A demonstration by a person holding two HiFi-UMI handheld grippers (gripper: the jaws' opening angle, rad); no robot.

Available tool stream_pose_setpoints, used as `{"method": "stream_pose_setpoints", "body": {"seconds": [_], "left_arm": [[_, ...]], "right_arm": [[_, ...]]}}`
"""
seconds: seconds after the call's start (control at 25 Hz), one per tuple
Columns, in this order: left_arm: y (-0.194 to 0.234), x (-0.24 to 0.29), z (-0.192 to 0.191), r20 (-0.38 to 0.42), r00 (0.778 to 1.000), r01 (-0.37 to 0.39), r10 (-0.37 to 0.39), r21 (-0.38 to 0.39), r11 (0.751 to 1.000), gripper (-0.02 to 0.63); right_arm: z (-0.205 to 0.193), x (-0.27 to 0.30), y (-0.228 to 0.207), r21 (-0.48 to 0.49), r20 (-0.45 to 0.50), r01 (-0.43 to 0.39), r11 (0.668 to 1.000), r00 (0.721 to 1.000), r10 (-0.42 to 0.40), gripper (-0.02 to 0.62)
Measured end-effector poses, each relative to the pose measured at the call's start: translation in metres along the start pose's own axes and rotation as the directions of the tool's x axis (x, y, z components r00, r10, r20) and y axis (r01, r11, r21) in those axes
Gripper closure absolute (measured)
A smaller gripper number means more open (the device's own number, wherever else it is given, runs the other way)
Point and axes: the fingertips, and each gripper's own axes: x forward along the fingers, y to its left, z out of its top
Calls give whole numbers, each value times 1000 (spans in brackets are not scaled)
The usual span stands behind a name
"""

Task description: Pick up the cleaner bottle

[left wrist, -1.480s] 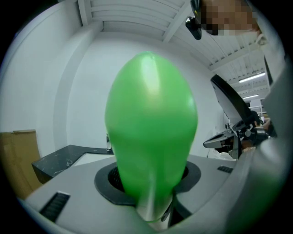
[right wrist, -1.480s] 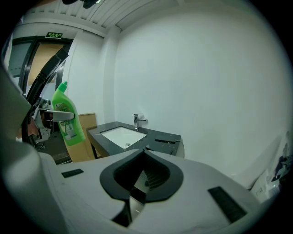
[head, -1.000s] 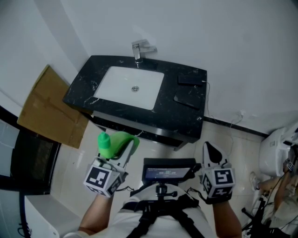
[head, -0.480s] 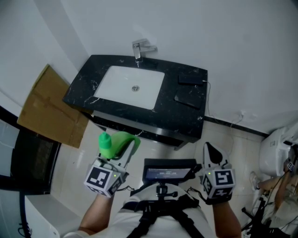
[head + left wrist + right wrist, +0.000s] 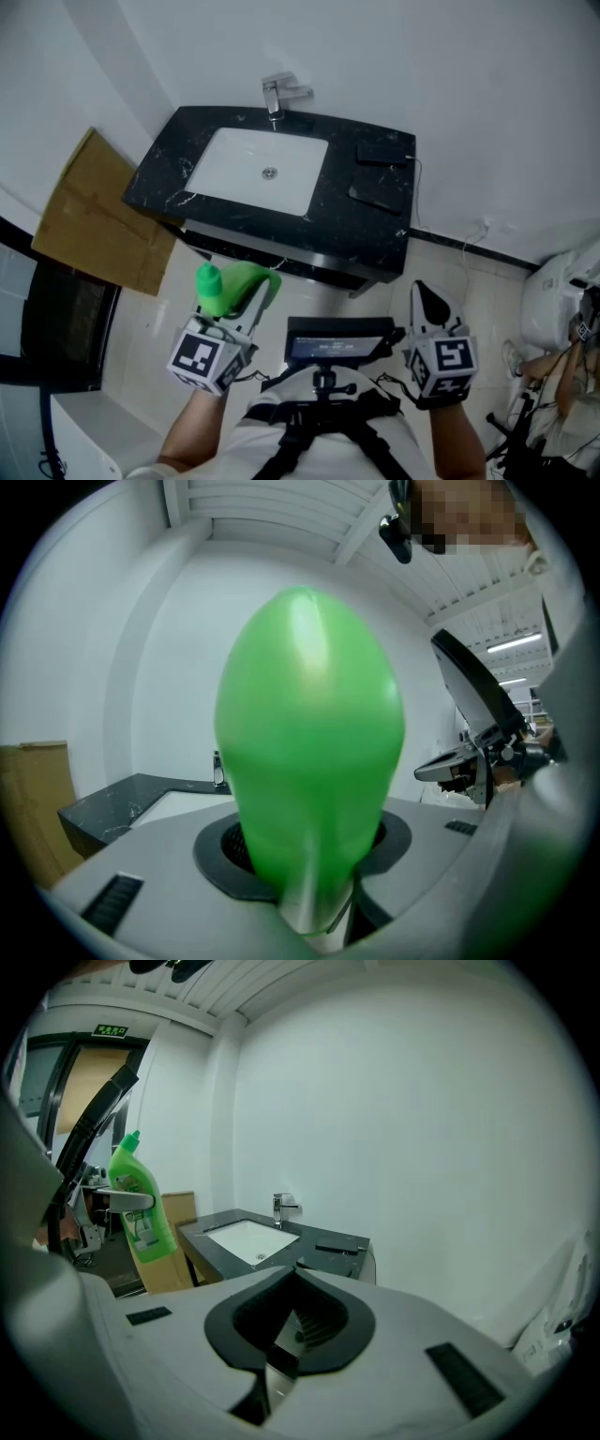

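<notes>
Cleaner bottle, green with an angled neck, clamped about mid-body in the left gripper and held in the air just in front of the worktop, toward its left end, with bare floor beneath. The right gripper view shows the bottle roughly upright, cap uppermost. The right gripper has its jaws closed together on nothing and hovers in front of the worktop's right end, well apart from the bottle.

Likely hazards, as judged from this pose:
- Slip. The jaws bear on a smooth, rounded plastic body, so a jolt or a slackened grip could let the bottle slide or pivot downward.
- Drop. Nothing lies under the bottle but floor, and a fall there might crack the cap and spill cleaner.
- Collision. A forward swing could knock the bottle against the worktop's front edge.
- No backup. The right gripper is too far off to catch it.
</notes>
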Motion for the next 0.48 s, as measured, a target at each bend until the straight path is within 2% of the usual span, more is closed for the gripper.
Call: {"method": "stream_pose_setpoints", "body": {"seconds": [0.48], "left_arm": [[-2,1,-1,-14,1000,1,-1,-8,1000,440]], "right_arm": [[17,-3,4,-31,19,-23,999,1000,24,592]]}}
